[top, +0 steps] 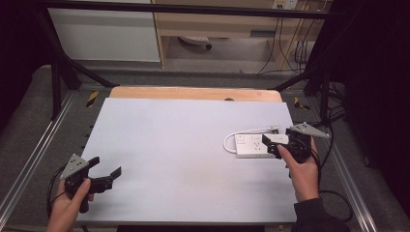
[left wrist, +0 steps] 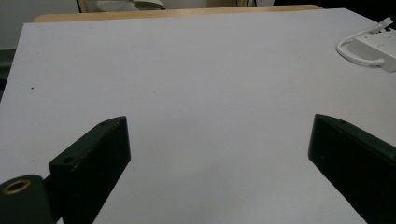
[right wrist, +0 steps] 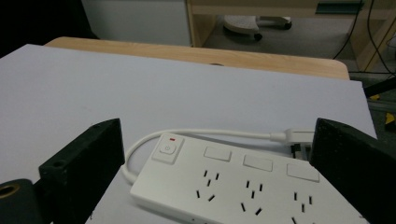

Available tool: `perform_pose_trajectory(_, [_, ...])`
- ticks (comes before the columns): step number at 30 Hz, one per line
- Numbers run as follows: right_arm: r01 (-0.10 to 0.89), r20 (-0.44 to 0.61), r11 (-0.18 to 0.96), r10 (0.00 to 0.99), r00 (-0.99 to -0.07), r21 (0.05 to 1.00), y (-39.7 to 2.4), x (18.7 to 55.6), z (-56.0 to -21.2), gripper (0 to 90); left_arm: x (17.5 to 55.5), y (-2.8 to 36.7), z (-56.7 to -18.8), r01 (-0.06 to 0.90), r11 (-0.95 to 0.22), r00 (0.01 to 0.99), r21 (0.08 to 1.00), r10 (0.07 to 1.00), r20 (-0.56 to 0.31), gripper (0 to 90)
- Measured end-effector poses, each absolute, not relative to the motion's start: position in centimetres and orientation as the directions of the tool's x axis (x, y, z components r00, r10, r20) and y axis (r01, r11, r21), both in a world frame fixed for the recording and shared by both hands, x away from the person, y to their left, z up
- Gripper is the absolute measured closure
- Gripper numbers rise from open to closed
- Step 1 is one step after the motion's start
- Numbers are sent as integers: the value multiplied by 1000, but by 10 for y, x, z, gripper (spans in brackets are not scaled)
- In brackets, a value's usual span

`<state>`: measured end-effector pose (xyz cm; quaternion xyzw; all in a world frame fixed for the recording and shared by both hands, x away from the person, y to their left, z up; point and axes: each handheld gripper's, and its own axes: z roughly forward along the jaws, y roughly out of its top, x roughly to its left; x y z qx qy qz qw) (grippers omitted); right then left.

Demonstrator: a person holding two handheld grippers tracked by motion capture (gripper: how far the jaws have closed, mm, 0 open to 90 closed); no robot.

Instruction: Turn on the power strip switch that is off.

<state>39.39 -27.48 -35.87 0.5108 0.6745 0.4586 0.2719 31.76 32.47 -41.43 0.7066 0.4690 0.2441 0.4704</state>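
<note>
Counting grippers: two; left gripper (top: 105,170) near edge, jaws spread, empty; right gripper (top: 272,145) jaws spread astride the strip.
Power strip: one white power strip (top: 252,145) flat on tabletop (top: 183,154), right side; one switch (right wrist: 167,148), three socket groups.
Cord: white cord (right wrist: 140,142) loops behind; plug (right wrist: 299,136) partly hidden.
Beyond: wooden edge (top: 193,93), floor cables.

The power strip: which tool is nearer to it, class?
Right. The right tool is at the power strip, jaws open around its end; the left tool sits far across the table.
</note>
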Motion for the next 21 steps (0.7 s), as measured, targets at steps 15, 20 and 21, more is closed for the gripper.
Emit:
perform_pose_trajectory(15, [409,124,12,945,-303,912,-285,410,-358,126,317,325,-415,436,-120,446,892,889,-99,58])
perform_pose_trajectory(20, [414,118,16,948,-296,910,-288,416,-361,226,317,324,-415,435,-122,448,892,889,-97,58])
perform_pose_trajectory(21, [419,120,15,948,-294,908,-287,418,-361,267,317,324,-415,437,-121,448,891,888,-100,58])
